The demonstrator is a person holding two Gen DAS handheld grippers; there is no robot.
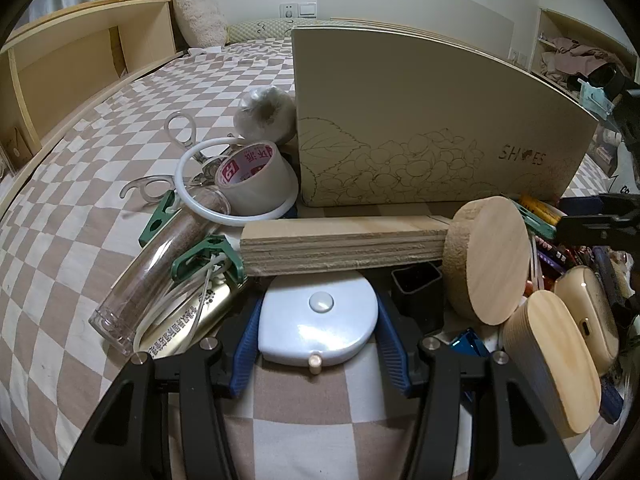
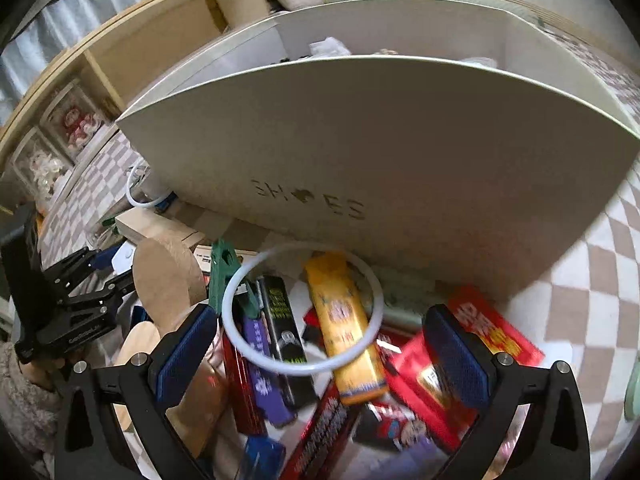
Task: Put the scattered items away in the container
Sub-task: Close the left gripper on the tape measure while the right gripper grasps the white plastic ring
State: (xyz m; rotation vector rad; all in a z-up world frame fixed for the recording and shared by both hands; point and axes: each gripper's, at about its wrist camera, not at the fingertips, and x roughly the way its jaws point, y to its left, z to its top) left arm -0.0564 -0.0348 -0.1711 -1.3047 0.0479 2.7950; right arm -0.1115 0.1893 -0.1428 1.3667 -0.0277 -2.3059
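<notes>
Your left gripper (image 1: 318, 326) has its blue pads clamped on either side of a white round tape measure (image 1: 318, 316), which sits low on the checkered bedsheet (image 1: 80, 168) at the near edge of the pile. Just beyond it a plywood block (image 1: 340, 244) lies crosswise, with a wooden disc (image 1: 490, 260) standing on edge at its right end and leaning near a second oval wooden piece (image 1: 554, 364). To the left of the block you've got a clear plastic tube (image 1: 160, 264) lying tilted, green clips (image 1: 208, 258) on and beside it, a roll of tape (image 1: 254, 178) sitting inside a white ring (image 1: 236, 180), clear-handled scissors (image 1: 182, 132) just past that, and a wrapped ball of something pale (image 1: 264, 114) further back against the box. The container, a cream shoe box (image 1: 420, 120) with a flower drawing and "SHOES" on its side, stands upright right behind the block, touching or nearly touching the clutter. Your right gripper (image 2: 320, 354) is wide apart with nothing between the pads, hanging over the right part of the pile: another white ring (image 2: 300, 308) lies on top of a yellow packet (image 2: 346, 328), a black packet (image 2: 284, 320), a purple one (image 2: 260, 360) and some red packets (image 2: 472, 344), all jammed up against the near wall of the box. That view is a bit blurry, so the labels aren't readable. The box is open on top with a few bits inside, too hidden to make out.
</notes>
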